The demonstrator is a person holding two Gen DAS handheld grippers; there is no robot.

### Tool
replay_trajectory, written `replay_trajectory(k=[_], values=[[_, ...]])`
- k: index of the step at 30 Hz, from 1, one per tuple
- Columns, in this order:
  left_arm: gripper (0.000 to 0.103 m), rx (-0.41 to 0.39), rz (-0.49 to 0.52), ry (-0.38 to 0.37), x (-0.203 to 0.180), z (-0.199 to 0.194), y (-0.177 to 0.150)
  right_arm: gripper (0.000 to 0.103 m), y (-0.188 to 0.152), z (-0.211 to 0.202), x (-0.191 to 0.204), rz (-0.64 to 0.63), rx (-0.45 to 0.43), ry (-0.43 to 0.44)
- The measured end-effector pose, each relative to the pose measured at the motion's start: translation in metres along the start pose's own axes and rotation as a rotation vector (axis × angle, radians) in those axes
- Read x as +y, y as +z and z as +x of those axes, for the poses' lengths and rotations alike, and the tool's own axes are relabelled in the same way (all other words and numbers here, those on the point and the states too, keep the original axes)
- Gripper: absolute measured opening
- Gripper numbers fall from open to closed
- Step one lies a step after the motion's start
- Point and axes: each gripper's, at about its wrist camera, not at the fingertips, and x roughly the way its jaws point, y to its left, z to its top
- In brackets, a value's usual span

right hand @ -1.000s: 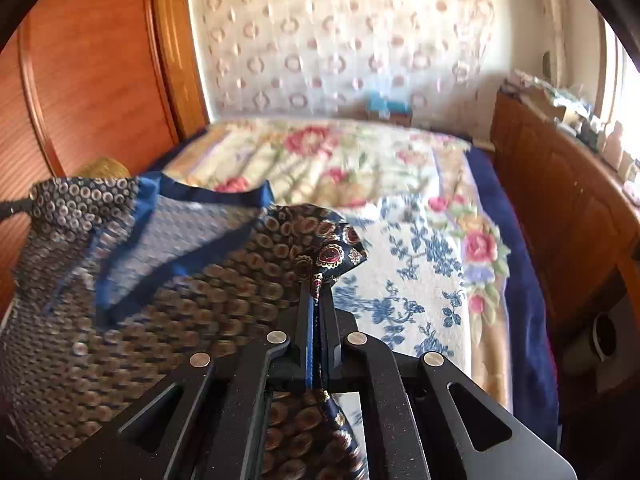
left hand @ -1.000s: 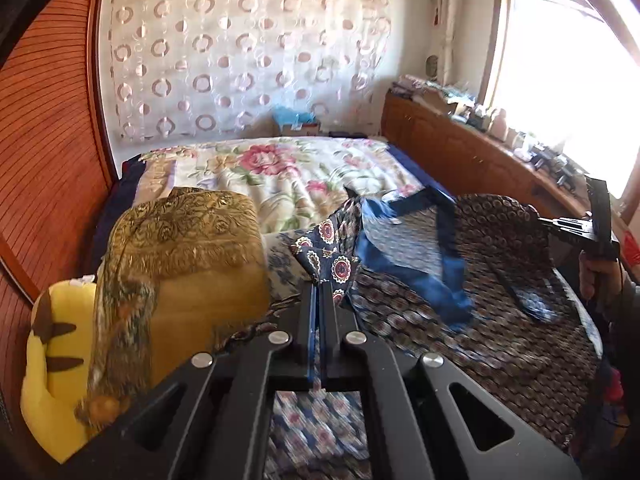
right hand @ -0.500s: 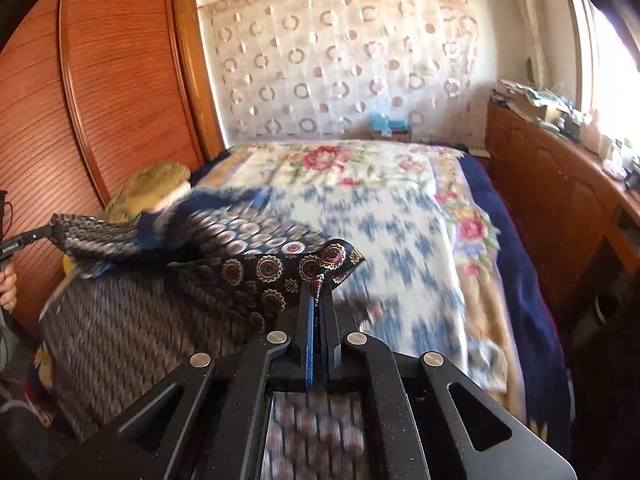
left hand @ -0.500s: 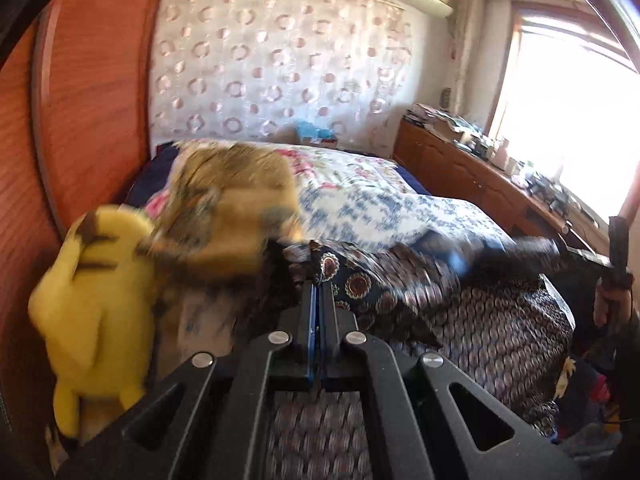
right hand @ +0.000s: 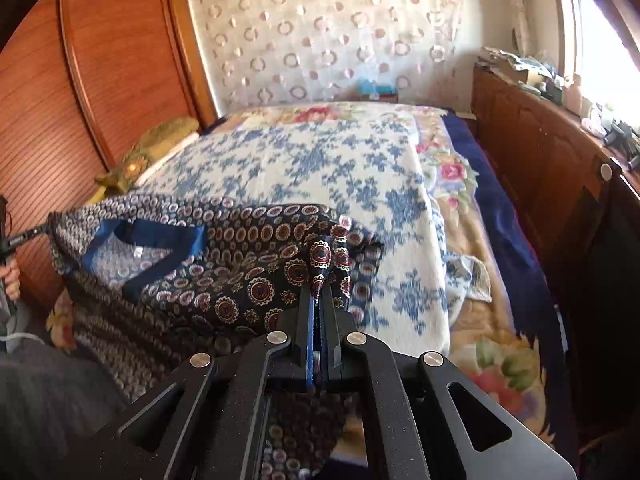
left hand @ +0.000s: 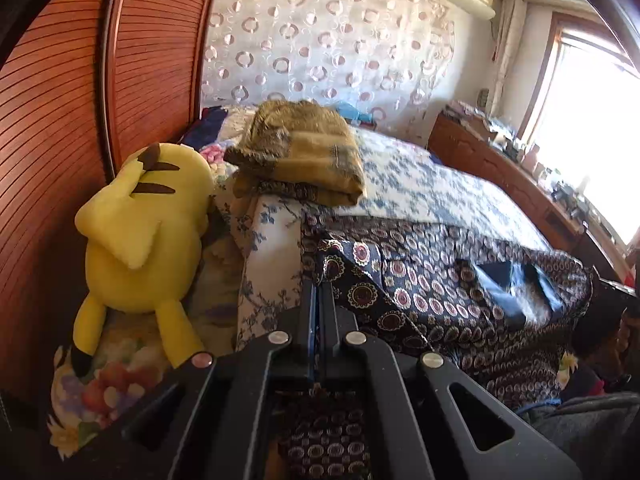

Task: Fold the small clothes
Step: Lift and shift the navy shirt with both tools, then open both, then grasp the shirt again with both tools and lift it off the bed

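Currently both grippers, left (left hand: 318, 292) and right (right hand: 319, 294), pinch the patterned garment (right hand: 248, 256); spreading step; next, probably lay flat.

Window (left hand: 592, 120) glare right; fisheye edges dark, sl. blur.

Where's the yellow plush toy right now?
In the left wrist view the yellow plush toy lies at the left, against the wooden wardrobe, beside the olive folded blanket, left of the left gripper.
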Motion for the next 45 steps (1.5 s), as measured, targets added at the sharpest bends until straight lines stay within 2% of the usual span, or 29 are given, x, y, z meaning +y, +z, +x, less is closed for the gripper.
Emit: replay_trajectory(k=[3, 8, 11, 14, 16, 17, 18, 21, 26, 35, 41, 45], values=[[0.0, 0.038, 0.041, 0.051, -0.003, 0.01, -0.006, 0.0, -0.008, 0.005, -0.001, -0.006, 0.038, -0.009], [0.0, 0.076, 0.059, 0.069, -0.005, 0.018, -0.007, 0.0, -0.017, 0.017, -0.003, -0.007, 0.083, -0.031], [0.0, 0.079, 0.06, 0.066, -0.006, 0.018, -0.002, 0.004, -0.015, 0.017, -0.006, -0.009, 0.092, -0.043], [0.0, 0.064, 0.073, 0.063, -0.008, 0.013, 0.008, 0.01, -0.006, 0.004, -0.008, -0.03, 0.055, -0.084], [0.011, 0.055, 0.089, 0.054, -0.011, 0.009, 0.016, 0.019, 0.001, -0.003, -0.011, -0.03, 0.036, -0.096], [0.03, 0.051, 0.099, 0.063, -0.012, 0.008, 0.021, 0.026, 0.005, -0.006, -0.012, -0.034, 0.024, -0.105], [0.043, 0.049, 0.104, 0.069, -0.013, 0.008, 0.024, 0.034, 0.009, -0.01, -0.014, -0.038, 0.009, -0.118], [0.051, 0.027, 0.1, 0.06, -0.012, 0.009, 0.041, 0.047, 0.019, -0.009, -0.017, -0.044, -0.022, -0.138], [0.053, 0.033, 0.118, 0.056, -0.012, 0.029, 0.065, 0.055, 0.036, 0.016, -0.019, -0.045, -0.042, -0.121], [0.054, 0.14, 0.134, 0.069, -0.017, 0.099, 0.085, 0.059, 0.049, 0.072, -0.022, -0.045, 0.006, -0.104], [0.054, 0.208, 0.191, 0.104, -0.03, 0.131, 0.08, 0.064, 0.048, 0.098, -0.028, -0.045, 0.074, -0.12], [0.054, 0.255, 0.181, 0.109, -0.028, 0.139, 0.072, 0.065, 0.043, 0.106, -0.031, -0.026, 0.105, -0.104]])
